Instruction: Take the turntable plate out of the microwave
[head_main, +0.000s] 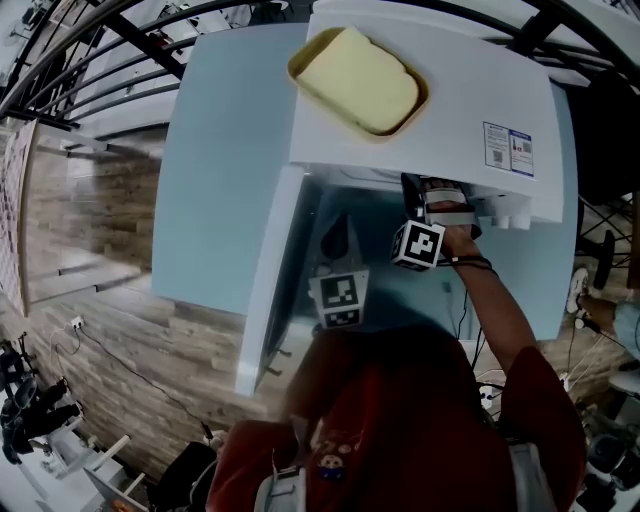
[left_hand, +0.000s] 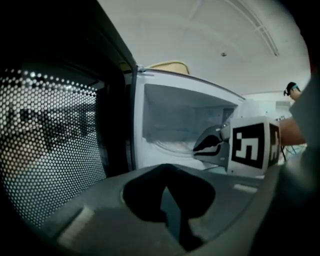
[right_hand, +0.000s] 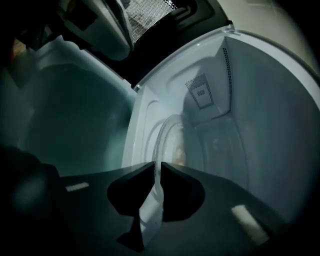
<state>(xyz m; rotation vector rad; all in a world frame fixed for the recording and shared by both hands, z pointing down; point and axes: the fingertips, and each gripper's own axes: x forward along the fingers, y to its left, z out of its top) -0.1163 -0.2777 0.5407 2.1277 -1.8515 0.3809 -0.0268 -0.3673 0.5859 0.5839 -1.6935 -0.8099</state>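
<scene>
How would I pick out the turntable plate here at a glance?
Find the white microwave, its door open. Inside its cavity is a clear round glass turntable plate, its near rim pinched in the right gripper. It is the only see-through thing; the yellow tray lies on top, outside.

The microwave (head_main: 450, 110) is white with a black, white-dotted door screen (left_hand: 50, 140), the plate (right_hand: 175, 145) clear glass, the table (head_main: 220, 170) pale blue, the tray (head_main: 300, 62) tan, its slab (head_main: 360, 80) pale yellow.

Lab: metal frame (head_main: 150, 47), floor cable (head_main: 120, 357)
</scene>
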